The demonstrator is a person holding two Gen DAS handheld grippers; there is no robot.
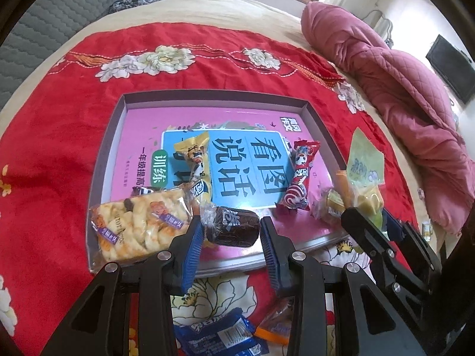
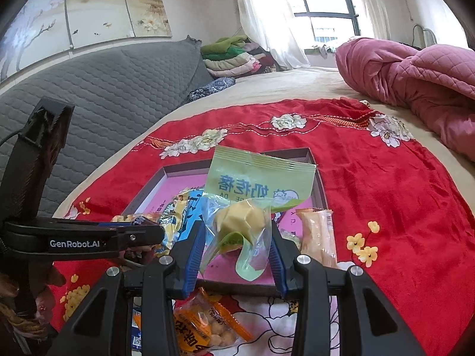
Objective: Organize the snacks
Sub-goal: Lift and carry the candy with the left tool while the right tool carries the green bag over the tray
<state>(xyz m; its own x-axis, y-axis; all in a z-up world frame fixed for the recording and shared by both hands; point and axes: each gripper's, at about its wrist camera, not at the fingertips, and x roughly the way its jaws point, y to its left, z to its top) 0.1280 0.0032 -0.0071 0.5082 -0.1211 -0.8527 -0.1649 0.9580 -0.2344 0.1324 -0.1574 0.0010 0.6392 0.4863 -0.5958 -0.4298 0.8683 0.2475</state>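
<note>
Your left gripper hovers low over the near edge of a shallow gray tray that sits on a red flowered cloth spread across a bed. Its blue-padded fingers sit on either side of a dark brown wrapped cake roll, close against the wrapper, though you cannot tell whether they are pressing it or just bracketing it. The roll lies inside the tray, near its front edge. To its left in the tray lies a clear pack of twisted pastries. Farther in, a yellow candy wrapper and a red candy wrapper lie on a pink and blue book cover lining the tray floor. Your right gripper is closed to a narrow gap on a green bag with a pale yellow cake visible through its clear lower half; the bag stands upright between the fingers, lifted above the tray's near right corner. Just right of it an orange-beige snack packet leans at the tray's edge. On the cloth in front of the tray, outside it, lie a blue packet and an orange bag of round puffs. A pink quilt is bunched up on the bed, well apart to the right.
</note>
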